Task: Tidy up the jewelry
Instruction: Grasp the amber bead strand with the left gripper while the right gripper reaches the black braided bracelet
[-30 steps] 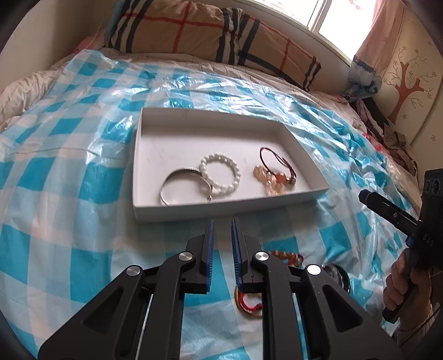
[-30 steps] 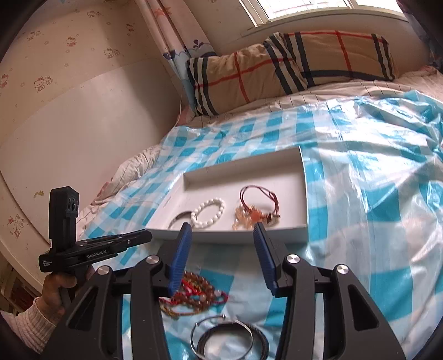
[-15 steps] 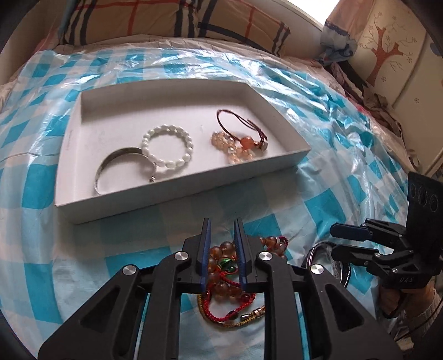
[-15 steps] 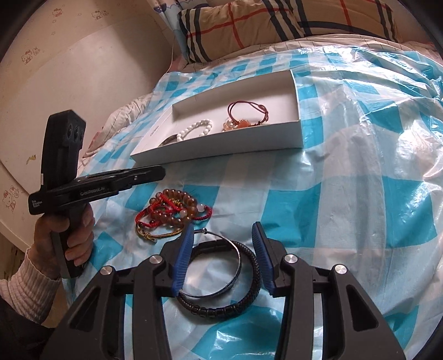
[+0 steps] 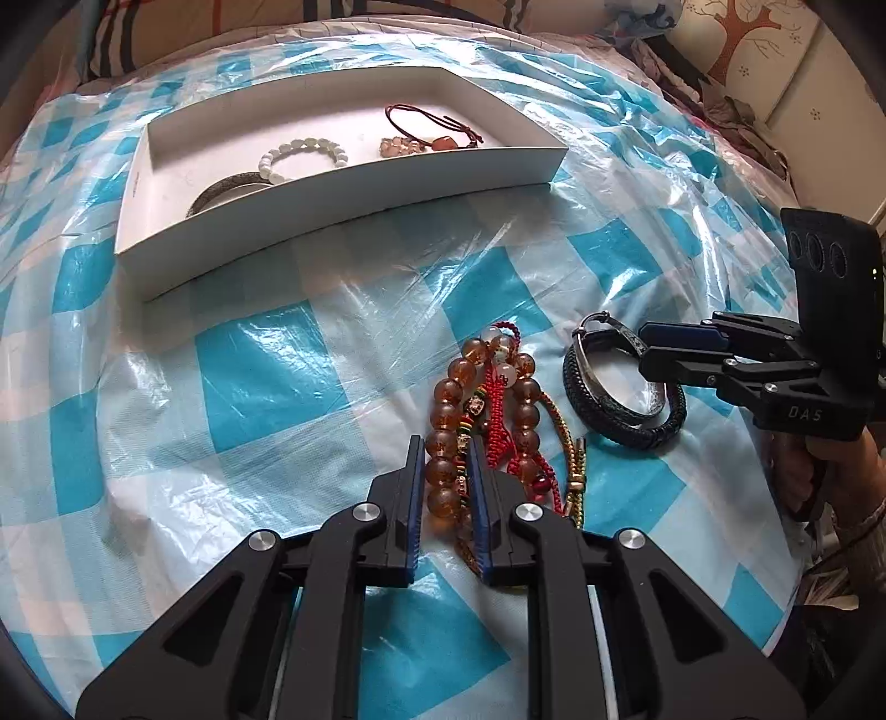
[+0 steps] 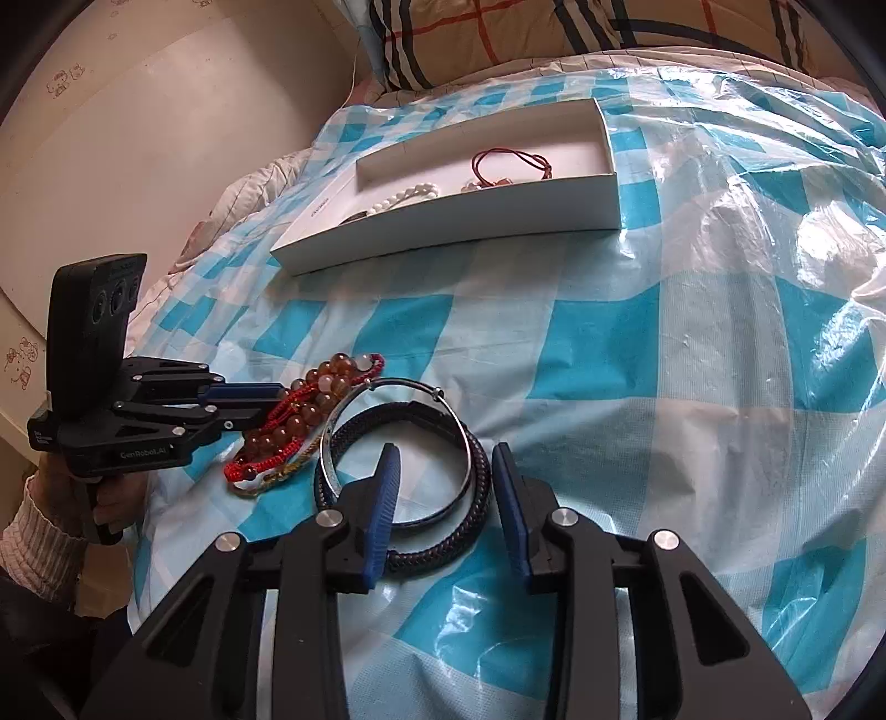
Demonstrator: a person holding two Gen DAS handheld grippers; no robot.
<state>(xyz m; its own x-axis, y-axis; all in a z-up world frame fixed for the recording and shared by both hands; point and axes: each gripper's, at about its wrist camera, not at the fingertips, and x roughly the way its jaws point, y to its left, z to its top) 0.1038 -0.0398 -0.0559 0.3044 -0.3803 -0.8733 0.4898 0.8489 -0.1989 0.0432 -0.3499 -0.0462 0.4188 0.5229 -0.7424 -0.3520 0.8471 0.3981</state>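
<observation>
A white tray (image 5: 343, 210) lies on the bed and holds a white bead bracelet (image 5: 302, 158), a red cord bracelet (image 5: 432, 130) and a silver bangle (image 5: 221, 191). Nearer, an amber bead bracelet (image 5: 446, 421) lies tangled with red cords (image 5: 498, 410). My left gripper (image 5: 446, 459) has its narrow-set jaws on either side of the amber beads. A silver bangle (image 6: 398, 437) lies on a black braided bracelet (image 6: 443, 531). My right gripper (image 6: 443, 465) is open over them, straddling their right side. It also shows in the left wrist view (image 5: 664, 346).
A blue and white checked plastic sheet (image 6: 664, 360) covers the bed. A plaid pillow (image 6: 498, 33) lies at the head. A wall (image 6: 138, 138) runs along the left. A wall with a tree sticker (image 5: 764, 33) is at the right.
Both grippers have moved down and forward onto the loose jewelry. The left jaws now sit around the amber beads. The right jaws now straddle the bangle and black bracelet.
</observation>
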